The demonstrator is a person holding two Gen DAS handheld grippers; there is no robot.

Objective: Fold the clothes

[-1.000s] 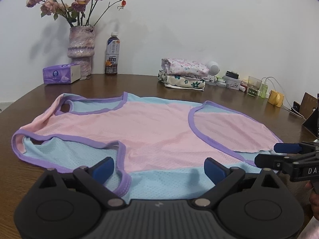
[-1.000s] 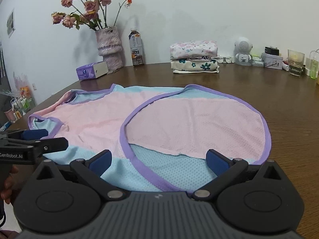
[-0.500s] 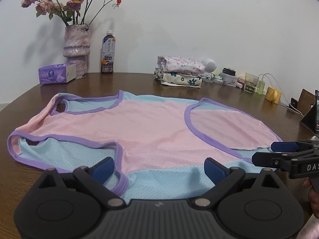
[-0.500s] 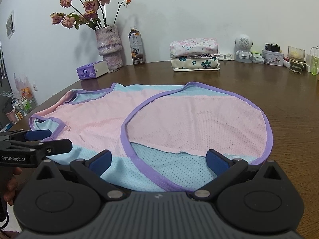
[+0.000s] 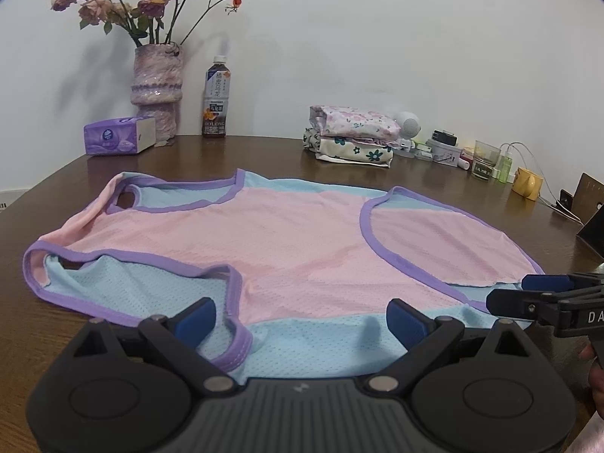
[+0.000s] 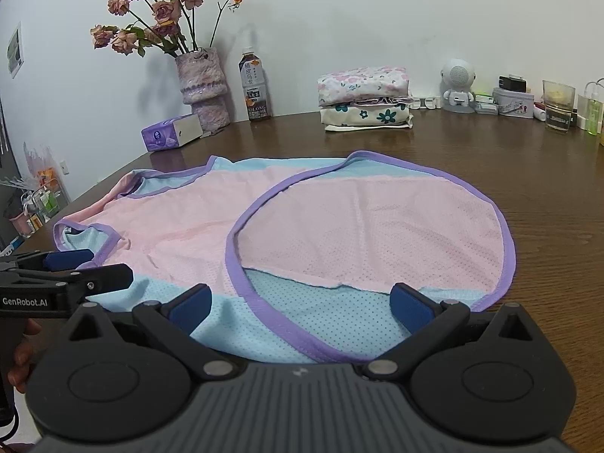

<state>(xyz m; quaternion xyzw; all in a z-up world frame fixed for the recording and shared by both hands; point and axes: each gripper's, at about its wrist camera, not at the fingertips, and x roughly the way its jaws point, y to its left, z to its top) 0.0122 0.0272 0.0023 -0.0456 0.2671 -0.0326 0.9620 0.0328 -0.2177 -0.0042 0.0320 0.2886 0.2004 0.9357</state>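
Vest (image 5: 287, 249): pink, blue, purple-trimmed; spread flat on table (image 5: 45, 324), near edge. Left gripper (image 5: 302, 315): jaws wide apart, empty, over blue hem. Right gripper (image 6: 300, 304): jaws wide apart, empty, over armhole trim. Folded clothes (image 6: 364, 104) stacked by wall.

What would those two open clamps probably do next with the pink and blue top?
Probably lower and pinch the near blue edge of the top. Both the left gripper and right gripper hover open over it, holding nothing, and it lies flat, unfolded.
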